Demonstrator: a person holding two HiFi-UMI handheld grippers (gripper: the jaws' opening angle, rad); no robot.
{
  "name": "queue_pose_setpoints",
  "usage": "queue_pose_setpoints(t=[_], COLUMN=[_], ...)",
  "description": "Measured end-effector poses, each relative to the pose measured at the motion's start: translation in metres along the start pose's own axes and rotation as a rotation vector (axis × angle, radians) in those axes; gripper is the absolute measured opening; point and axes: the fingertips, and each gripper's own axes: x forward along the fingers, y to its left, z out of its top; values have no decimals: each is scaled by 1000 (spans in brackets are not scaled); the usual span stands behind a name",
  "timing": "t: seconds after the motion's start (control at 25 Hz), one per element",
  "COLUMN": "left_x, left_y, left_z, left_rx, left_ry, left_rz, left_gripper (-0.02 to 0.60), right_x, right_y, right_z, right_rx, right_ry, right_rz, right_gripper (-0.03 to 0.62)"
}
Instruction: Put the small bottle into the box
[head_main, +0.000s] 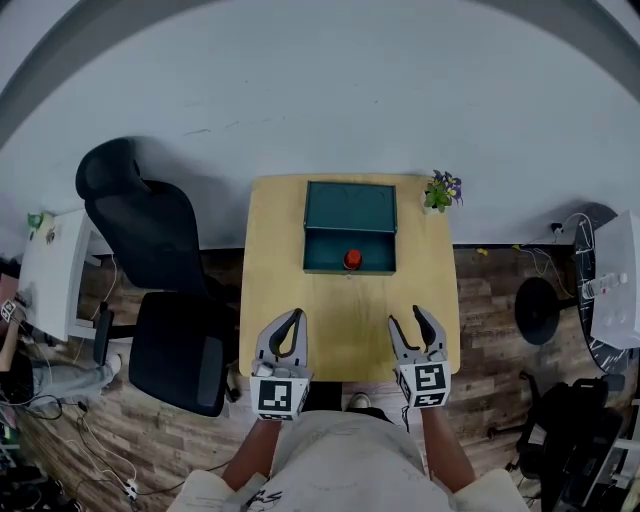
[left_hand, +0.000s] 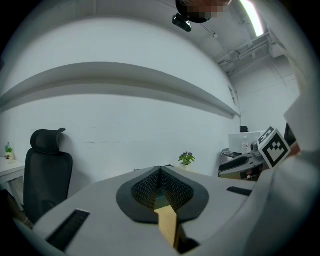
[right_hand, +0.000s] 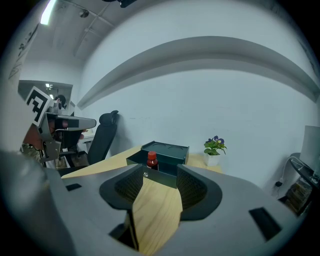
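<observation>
Right gripper view: the small bottle (right_hand: 152, 160) stands upright inside the box (right_hand: 167, 149), straight ahead of the right gripper (right_hand: 160, 173), jaws apart, empty. Left gripper (left_hand: 160, 169) jaws are pressed together, empty.

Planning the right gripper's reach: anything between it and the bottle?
Only the box's front wall: the bottle stands inside the box, behind it. Nothing else shows on the table ahead of the right gripper.

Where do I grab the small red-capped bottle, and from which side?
Probably grip the red cap and neck of the small red-capped bottle, coming from above: it stands upright inside the open dark green box, whose walls screen its lower body.
</observation>
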Motion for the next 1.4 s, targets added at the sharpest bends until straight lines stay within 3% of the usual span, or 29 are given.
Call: queue_pose_setpoints(t=[0.24, 0.56, 0.84, 1.0, 1.12, 1.24, 1.4], left_x=[-1, 4, 3, -9, -14, -17, -22], left_y=[7, 19, 32, 36, 37, 37, 35], left_z=[15, 51, 111, 143, 150, 143, 144], left_rx=[16, 37, 96, 198, 247, 228, 271], left_ry=[-32, -96, -204, -284, -289, -261, -279], left_rz=[21, 56, 88, 110, 115, 120, 118], left_gripper=[8, 8, 8, 8, 8, 8, 8], right_x=[-6, -21, -40, -55, -61, -63, -65], right_y=[-6, -21, -24, -18, -14, -11, -10], right_z=[32, 110, 175, 206, 217, 220, 215], right_rx=[-33, -61, -109, -128, -145, -159, -157], right_ry=[-69, -228, -383, -479, -514, -521, -516], right_rz=[-19, -60, -69, -60, -66, -70, -67], right_gripper=[224, 224, 224, 224, 223, 222, 222])
